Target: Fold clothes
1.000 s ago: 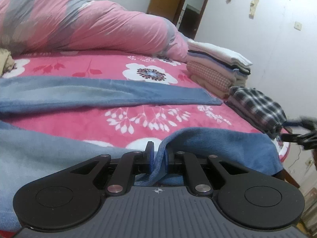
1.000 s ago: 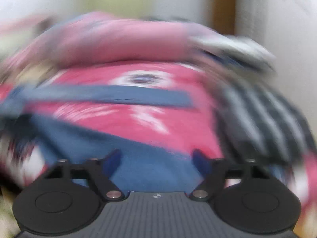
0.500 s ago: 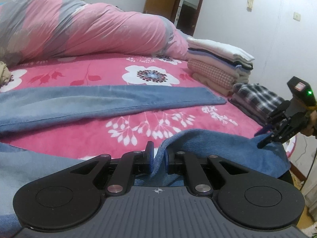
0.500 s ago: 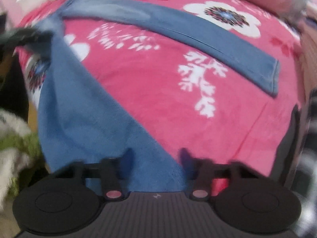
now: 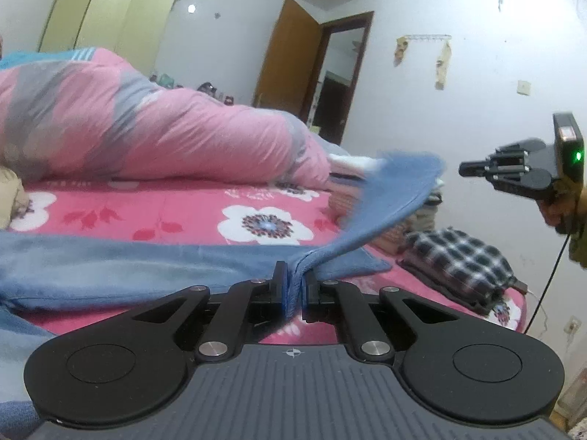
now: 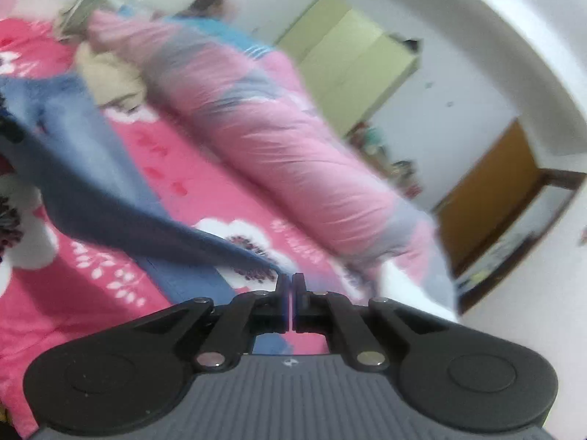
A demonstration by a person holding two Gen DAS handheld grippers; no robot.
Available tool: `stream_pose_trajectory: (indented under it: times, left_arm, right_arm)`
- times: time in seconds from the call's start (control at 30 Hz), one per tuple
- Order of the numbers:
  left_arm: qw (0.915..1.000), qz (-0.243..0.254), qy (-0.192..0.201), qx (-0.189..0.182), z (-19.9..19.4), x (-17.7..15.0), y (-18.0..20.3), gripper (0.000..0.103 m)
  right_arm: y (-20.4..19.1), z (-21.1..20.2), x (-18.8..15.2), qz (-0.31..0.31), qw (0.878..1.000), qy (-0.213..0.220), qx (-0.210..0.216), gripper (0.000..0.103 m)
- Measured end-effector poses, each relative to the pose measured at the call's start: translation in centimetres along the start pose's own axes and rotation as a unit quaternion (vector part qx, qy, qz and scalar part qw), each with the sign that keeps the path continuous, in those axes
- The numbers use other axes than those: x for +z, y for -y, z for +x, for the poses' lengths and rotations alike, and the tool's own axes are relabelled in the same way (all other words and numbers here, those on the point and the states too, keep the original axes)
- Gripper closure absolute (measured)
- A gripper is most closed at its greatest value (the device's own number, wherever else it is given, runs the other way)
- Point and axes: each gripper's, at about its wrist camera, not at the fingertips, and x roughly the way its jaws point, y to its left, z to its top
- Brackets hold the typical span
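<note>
A long blue fleece garment (image 5: 110, 264) lies across the bed. My left gripper (image 5: 295, 275) is shut on a fold of it, the jaws still closing tighter. From there a strip of the garment (image 5: 385, 205) rises to the right, its blurred end in the air. My right gripper (image 5: 464, 168) hangs beside that end with a small gap showing between them. In the right wrist view the right gripper (image 6: 292, 278) has its jaws closing to a thin slit with pink showing through. The blue garment's (image 6: 110, 212) edge ends just left of its tips, with no cloth seen between the pads.
The bed has a pink floral sheet (image 5: 183, 216). A rolled pink quilt (image 5: 146, 135) lies along the back. A plaid garment (image 5: 458, 256) and a stack of folded clothes (image 5: 422, 220) sit at the bed's right end. A hand (image 5: 561, 212) holds the right gripper near the white wall.
The right gripper went from wide open over the cloth to shut, rising and rolling. The left gripper rose a little. The garment's right end lifted off the bed's edge into the air.
</note>
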Motion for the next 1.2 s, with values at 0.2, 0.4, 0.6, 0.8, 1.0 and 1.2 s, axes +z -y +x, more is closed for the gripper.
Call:
stream_pose_trajectory:
  times: [0.2, 0.4, 0.6, 0.8, 1.0, 1.2]
  left_arm:
    - [0.9962, 0.006, -0.087, -0.006, 3.2, -3.9, 0.3, 0.098]
    - [0.9904, 0.042, -0.131, 0.005, 4.8, -6.1, 0.9, 0.098]
    - [0.9905, 0.052, -0.126, 0.018, 4.5, -7.2, 1.1, 0.096]
    - [0.9901, 0.063, -0.121, 0.034, 4.5, -8.4, 1.5, 0.095]
    - [0.9924, 0.028, -0.118, 0.023, 4.6, -8.9, 0.5, 0.087]
    - [0.9931, 0.022, -0.115, 0.013, 4.5, -9.1, 0.2, 0.085]
  right_arm:
    - [-3.0, 2.3, -13.5, 0.141, 0.982, -0.124, -0.013, 0.103]
    - [-4.7, 3.1, -17.5, 0.255, 0.953, -0.167, -0.001, 0.103]
    - [-2.2, 9.0, -11.1, 0.418, 0.898, -0.089, 0.106, 0.084]
    - [-2.2, 20.4, -8.1, 0.536, 0.825, -0.124, 0.131, 0.060]
    - [-2.4, 27.5, -10.5, 0.615, 0.761, -0.184, 0.099, 0.060]
    - [-3.6, 29.4, -9.4, 0.578, 0.789, -0.176, 0.109, 0.087]
